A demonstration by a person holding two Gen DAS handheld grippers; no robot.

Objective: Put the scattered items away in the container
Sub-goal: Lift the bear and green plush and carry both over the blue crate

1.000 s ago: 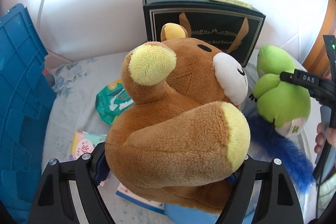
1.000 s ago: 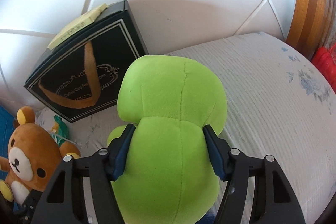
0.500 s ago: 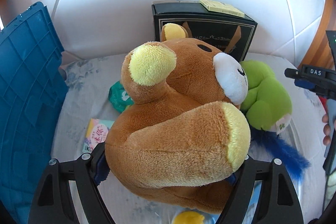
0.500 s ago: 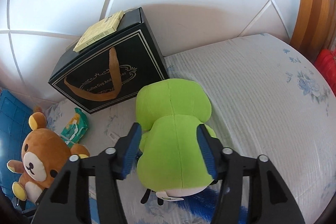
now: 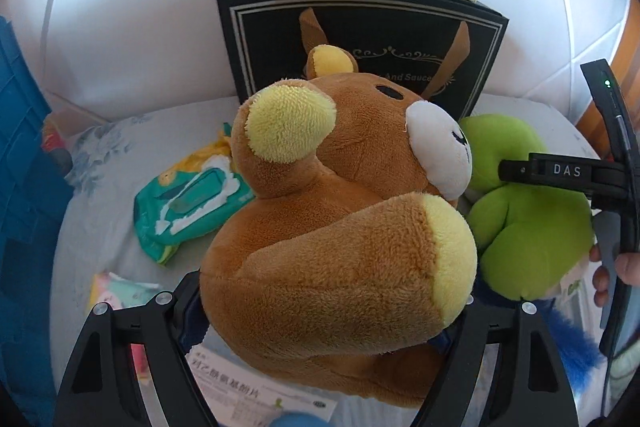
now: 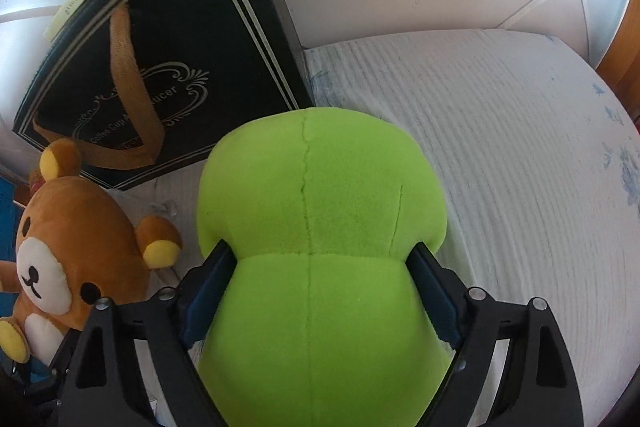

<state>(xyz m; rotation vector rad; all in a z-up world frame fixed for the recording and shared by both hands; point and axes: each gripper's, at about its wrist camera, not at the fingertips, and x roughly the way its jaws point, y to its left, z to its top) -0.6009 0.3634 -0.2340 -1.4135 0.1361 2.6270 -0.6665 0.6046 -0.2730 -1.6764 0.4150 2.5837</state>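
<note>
Left claw (image 5: 332, 311) clamps the brown bear (image 5: 340, 227) above the bed (image 5: 100, 195), wipes pack (image 5: 188, 195) lying beneath. Right claw (image 6: 320, 299) is spreading its jaws, the green plush (image 6: 320, 227) between the pads, beside the black bag (image 6: 160, 67). Blue crate (image 5: 20, 147) stands at far left.

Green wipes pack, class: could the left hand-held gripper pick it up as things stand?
Probably not. The left hand-held gripper is clamped on the brown teddy bear, which fills its jaws; the green wipes pack lies beyond, uncovered.
</note>
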